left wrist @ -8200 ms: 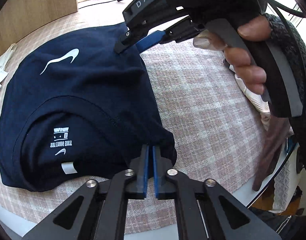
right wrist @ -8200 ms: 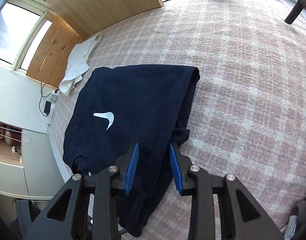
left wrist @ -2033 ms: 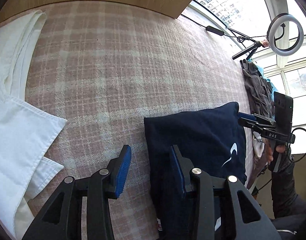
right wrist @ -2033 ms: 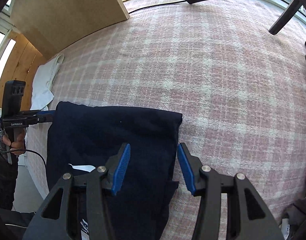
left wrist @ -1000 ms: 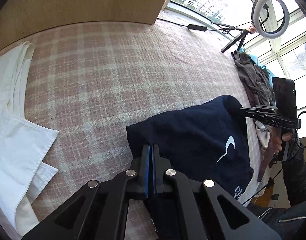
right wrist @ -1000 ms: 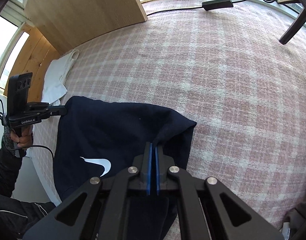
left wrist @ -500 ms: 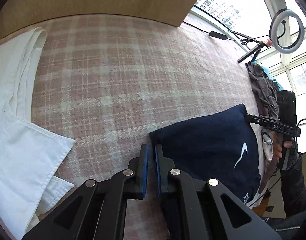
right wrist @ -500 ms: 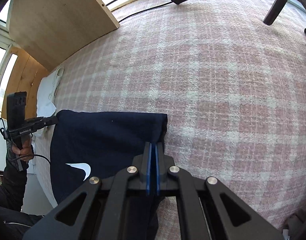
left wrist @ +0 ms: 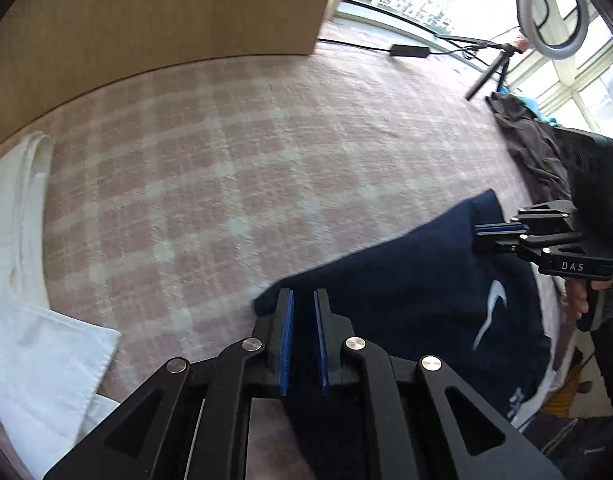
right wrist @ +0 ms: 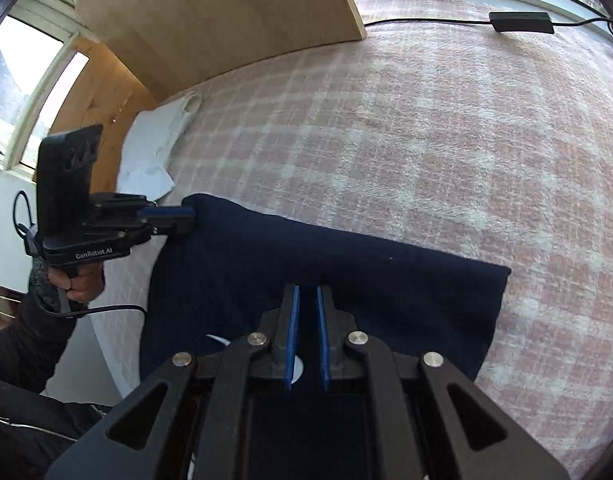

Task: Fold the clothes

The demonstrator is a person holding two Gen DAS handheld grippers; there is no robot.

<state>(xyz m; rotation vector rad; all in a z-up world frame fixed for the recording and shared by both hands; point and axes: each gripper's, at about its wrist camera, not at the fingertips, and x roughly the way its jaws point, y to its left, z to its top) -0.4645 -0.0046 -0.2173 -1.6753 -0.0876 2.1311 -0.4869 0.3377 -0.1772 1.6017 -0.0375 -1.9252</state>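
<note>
A navy T-shirt (left wrist: pixel 406 288) with a white swoosh (left wrist: pixel 492 312) lies folded flat on the pink plaid bed cover (left wrist: pixel 226 160). My left gripper (left wrist: pixel 302 300) hovers at its near corner, its blue pads a narrow gap apart and not pinching the cloth. In the right wrist view the shirt (right wrist: pixel 366 280) spreads below my right gripper (right wrist: pixel 306 296), whose jaws are opening, with only shirt seen beneath the gap. Each view shows the other gripper at the far corner of the same edge: the right gripper (left wrist: pixel 476 230) and the left gripper (right wrist: pixel 188 213).
A white garment (left wrist: pixel 22 320) lies left of the shirt and shows again (right wrist: pixel 154 152) by a wooden board (right wrist: pixel 210 20). A dark clothes pile (left wrist: pixel 530 148), a ring light (left wrist: pixel 552 16) and a black power adapter (right wrist: pixel 520 22) sit along the window side.
A second ago both grippers were shut on the shirt's raised edge. They have come down to the bed cover, their pads have parted a little, and the edge lies flat.
</note>
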